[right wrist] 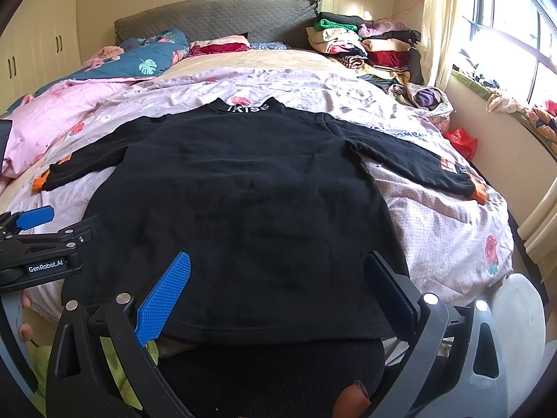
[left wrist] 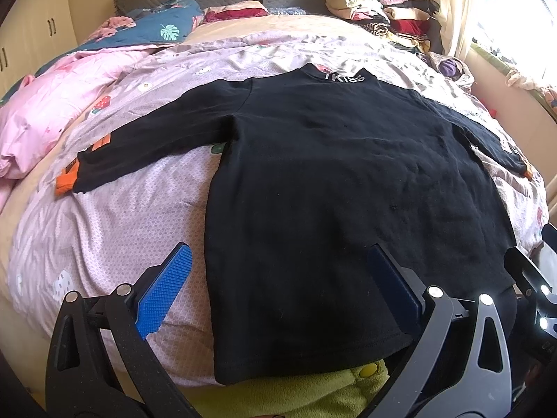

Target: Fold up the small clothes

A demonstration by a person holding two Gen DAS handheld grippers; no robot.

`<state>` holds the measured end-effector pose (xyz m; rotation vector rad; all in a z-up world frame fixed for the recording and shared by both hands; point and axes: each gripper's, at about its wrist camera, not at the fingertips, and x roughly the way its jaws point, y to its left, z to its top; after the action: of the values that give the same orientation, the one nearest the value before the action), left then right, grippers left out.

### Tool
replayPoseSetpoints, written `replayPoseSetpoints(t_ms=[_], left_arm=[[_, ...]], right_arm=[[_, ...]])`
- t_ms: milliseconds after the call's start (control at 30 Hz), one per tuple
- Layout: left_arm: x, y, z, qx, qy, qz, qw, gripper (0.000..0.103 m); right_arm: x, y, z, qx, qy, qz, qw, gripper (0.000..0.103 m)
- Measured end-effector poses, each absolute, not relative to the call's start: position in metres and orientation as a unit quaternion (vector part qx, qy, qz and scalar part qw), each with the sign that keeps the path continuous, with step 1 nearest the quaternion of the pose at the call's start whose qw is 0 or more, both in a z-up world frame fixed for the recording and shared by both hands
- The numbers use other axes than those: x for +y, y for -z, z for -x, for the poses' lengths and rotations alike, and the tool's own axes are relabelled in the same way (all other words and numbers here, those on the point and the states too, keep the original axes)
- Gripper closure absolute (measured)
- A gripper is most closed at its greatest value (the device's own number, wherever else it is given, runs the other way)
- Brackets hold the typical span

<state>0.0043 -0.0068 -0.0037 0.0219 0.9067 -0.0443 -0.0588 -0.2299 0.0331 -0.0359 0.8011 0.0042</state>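
Note:
A small black long-sleeved shirt (left wrist: pixel 330 181) lies flat on the bed, collar with white lettering at the far end, both sleeves spread out with orange cuffs (left wrist: pixel 66 179). It also shows in the right wrist view (right wrist: pixel 250 202). My left gripper (left wrist: pixel 278 289) is open and empty, hovering over the hem's left part, one blue pad (left wrist: pixel 167 289) beyond the shirt's left edge. My right gripper (right wrist: pixel 278 289) is open and empty above the hem's right part. The left gripper (right wrist: pixel 34 230) also shows at the left of the right wrist view.
The bed has a pink patterned cover (right wrist: pixel 435 230). A pink quilt (left wrist: pixel 45 111) and blue quilt (left wrist: pixel 149 31) lie at the left. A pile of folded clothes (right wrist: pixel 365 45) sits at the far right by the window. A green cloth (left wrist: pixel 296 397) lies below the hem.

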Motion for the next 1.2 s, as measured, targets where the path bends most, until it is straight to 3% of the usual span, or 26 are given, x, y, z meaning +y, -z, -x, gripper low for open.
replayPoseSetpoints(t_ms=[567, 1200], left_arm=[[-0.007, -0.004, -0.039, 0.441, 0.024, 0.002, 0.897, 0.008], [-0.028, -0.012, -0.144, 0.457, 0.022, 0.005, 0.889, 0.008]], right_arm=[[-0.234, -0.041, 0.022, 0.396, -0.003, 0.016, 0.918, 0.004], [-0.310, -0.054, -0.076, 0.411, 0.074, -0.048, 0.907, 0.004]])
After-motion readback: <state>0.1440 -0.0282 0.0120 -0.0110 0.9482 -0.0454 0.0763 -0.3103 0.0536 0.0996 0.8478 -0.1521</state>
